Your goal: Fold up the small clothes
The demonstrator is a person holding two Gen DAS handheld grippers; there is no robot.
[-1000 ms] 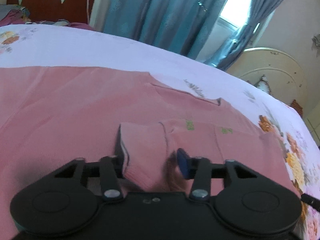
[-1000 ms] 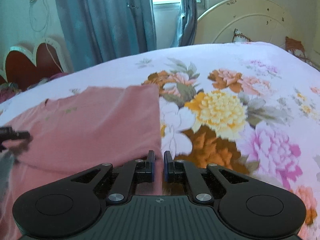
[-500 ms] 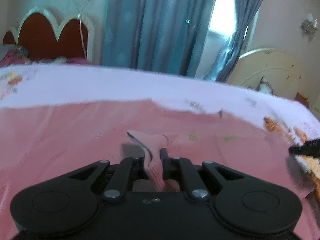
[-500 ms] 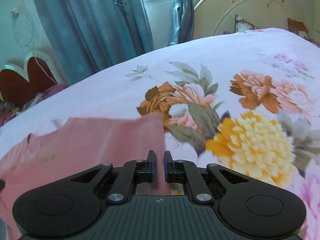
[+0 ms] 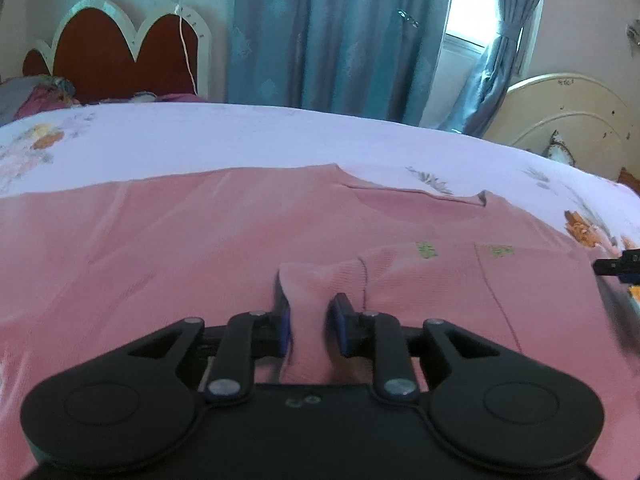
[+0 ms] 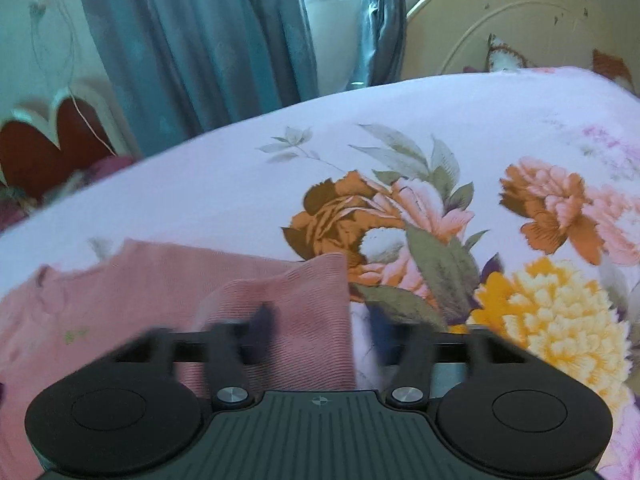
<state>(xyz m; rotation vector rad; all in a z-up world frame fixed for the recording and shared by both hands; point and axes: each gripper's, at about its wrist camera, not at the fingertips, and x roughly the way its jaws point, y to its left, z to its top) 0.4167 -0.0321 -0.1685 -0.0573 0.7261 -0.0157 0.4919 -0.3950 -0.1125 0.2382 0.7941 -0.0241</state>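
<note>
1. Lying flat on the flowered bed (image 6: 440,128) is the pink garment (image 5: 200,248), soft ribbed knit, light and limp.
2. The left gripper (image 5: 310,322) has its jaws parted, a raised pinch of cloth standing between them, perhaps touching one pad only.
3. The right gripper (image 6: 318,338) is blurred but its jaws are wide apart, over the garment's corner at the right edge.
4. I think such cloth sags and slips; better to take it at hem corners or a seam, both layers together.

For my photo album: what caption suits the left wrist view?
Open left gripper straddling a raised fold of the pink garment spread on a floral bedsheet.
</note>
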